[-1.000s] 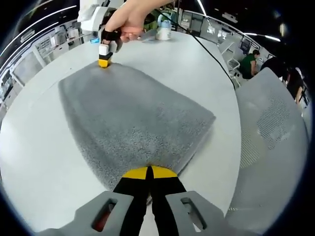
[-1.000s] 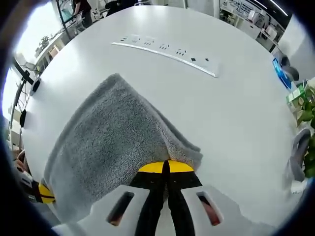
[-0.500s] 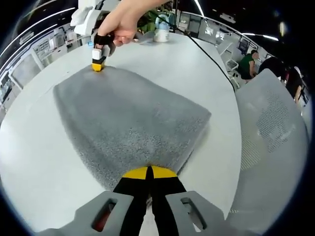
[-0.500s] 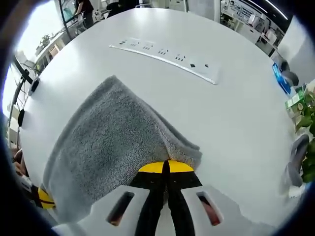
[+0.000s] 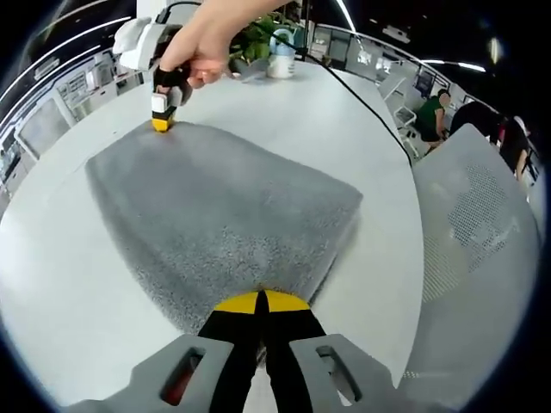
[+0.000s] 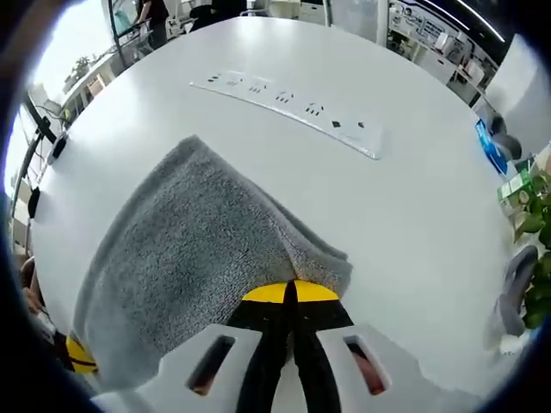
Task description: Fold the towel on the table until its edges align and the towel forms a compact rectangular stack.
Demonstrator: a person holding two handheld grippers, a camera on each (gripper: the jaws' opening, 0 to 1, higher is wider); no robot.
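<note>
In the left gripper view, the left gripper (image 5: 262, 301) rises from the bottom centre of the frame, its yellow-tipped black jaws pressed together on the near corner of the grey towel (image 5: 219, 215). The towel lies folded on the white round table (image 5: 60, 258) and spreads from those jaws up and leftward across the middle of the frame, its right corner showing stacked layers at centre right. At the far corner of the towel, in the upper left of the frame, the right gripper (image 5: 160, 125) comes down with its yellow tip touching the cloth, held by a person's hand (image 5: 202, 47). Beyond it, at the top centre, stand a white cup (image 5: 281, 62) and a green plant (image 5: 258, 39), and a black cable (image 5: 362, 95) runs from there down the right side of the tabletop. A grey perforated chair back (image 5: 469, 224) sits just off the table at the right, and further back a seated person in green (image 5: 433, 112) is at the upper right.

In the right gripper view, the right gripper (image 6: 288, 297) at the bottom centre has its jaws clamped on a layered corner of the towel (image 6: 181, 258), which runs up and leftward to a point at left of centre. The yellow tip of the left gripper (image 6: 79, 354) is at the lower left, against the towel's edge. Farther up the table (image 6: 413, 224), a long white power strip (image 6: 288, 110) lies well apart from the towel, slanting across the upper middle. A blue object (image 6: 492, 151) sits at the right edge.
</note>
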